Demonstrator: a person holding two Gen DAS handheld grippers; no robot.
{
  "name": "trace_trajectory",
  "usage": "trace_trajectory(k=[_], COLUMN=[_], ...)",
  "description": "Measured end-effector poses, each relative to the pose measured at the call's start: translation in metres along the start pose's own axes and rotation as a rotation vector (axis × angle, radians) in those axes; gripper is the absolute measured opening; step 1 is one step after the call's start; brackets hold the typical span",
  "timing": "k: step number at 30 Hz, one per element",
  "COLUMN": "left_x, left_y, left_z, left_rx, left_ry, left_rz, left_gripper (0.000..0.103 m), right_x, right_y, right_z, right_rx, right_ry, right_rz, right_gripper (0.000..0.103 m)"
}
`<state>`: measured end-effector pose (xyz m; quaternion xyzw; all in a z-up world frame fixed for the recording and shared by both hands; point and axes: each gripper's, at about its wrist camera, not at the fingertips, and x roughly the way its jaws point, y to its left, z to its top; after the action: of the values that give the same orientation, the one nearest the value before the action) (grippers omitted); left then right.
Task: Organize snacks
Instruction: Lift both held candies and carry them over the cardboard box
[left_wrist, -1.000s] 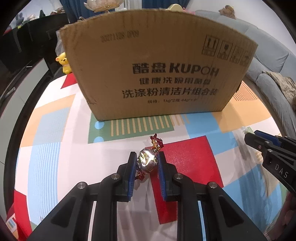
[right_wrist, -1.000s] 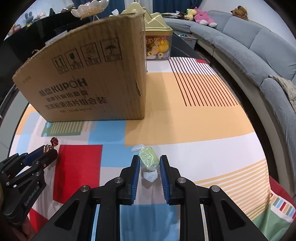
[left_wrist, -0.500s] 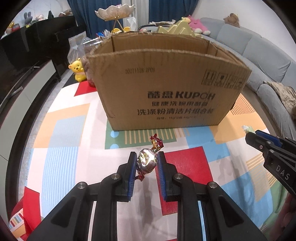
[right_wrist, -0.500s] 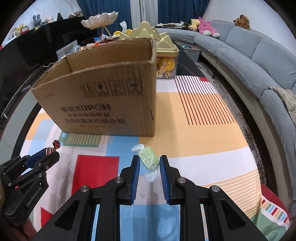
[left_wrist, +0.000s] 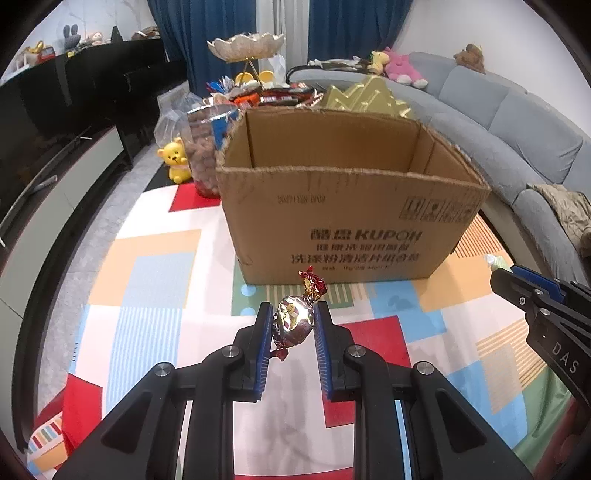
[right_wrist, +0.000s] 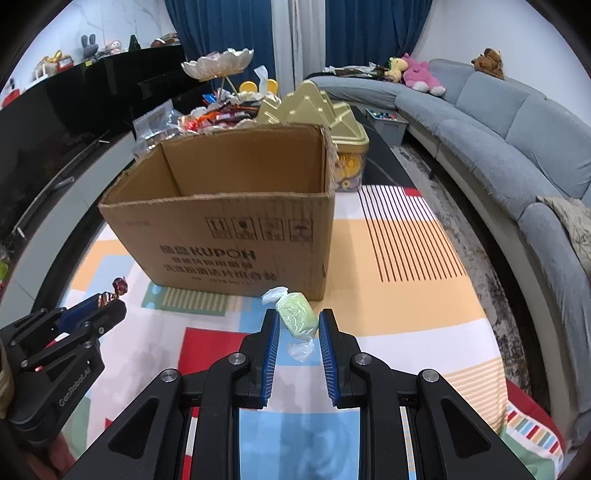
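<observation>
An open cardboard box (left_wrist: 347, 218) (right_wrist: 229, 236) stands on the patterned cloth, and its inside looks bare as far as it shows. My left gripper (left_wrist: 291, 317) is shut on a silver foil candy (left_wrist: 293, 323) with red twisted ends, held in the air short of the box's front wall. In the right wrist view my right gripper (right_wrist: 297, 325) is shut on a pale green wrapped candy (right_wrist: 297, 319), also in the air before the box. Each gripper shows at the edge of the other's view: the right gripper (left_wrist: 517, 284), the left gripper (right_wrist: 105, 306).
Behind the box lie a heap of snack packets (right_wrist: 221, 114), a gold castle-shaped tin (right_wrist: 325, 122), a clear jar of nuts (left_wrist: 205, 147), a yellow bear figure (left_wrist: 175, 160) and a tiered shell dish (left_wrist: 245, 46). A grey sofa (right_wrist: 498, 140) curves along the right.
Both grippers have risen with their candies still held. The box now sits lower and smaller in both views, and its open top and inner walls have come into sight.
</observation>
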<state>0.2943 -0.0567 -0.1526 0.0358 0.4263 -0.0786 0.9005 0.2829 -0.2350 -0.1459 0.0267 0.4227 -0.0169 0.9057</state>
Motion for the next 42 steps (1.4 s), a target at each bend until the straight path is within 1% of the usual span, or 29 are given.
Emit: trace_trajectory(k=[13,24,42], left_x=[-0.031,-0.048,-0.055], left_y=[0.008,0.006,0.003], left_z=[0.023,0.047,0.087], left_rx=[-0.021,-0.016,-0.013], left_ry=[-0.058,-0.106,-0.164], left_rz=[0.017,0.021,0.014], left_gripper=[0.023,0.023,0.023], right_x=[-0.028,-0.045,-0.054], right_y=[0.013,0.019,0.022], right_z=[0.022,0.041,0.076], right_rx=[-0.027,-0.031,-0.042], right_ry=[-0.066,-0.109,-0.161], right_rz=[0.019,0.032,0.039], right_gripper=[0.024,0.024,0.024])
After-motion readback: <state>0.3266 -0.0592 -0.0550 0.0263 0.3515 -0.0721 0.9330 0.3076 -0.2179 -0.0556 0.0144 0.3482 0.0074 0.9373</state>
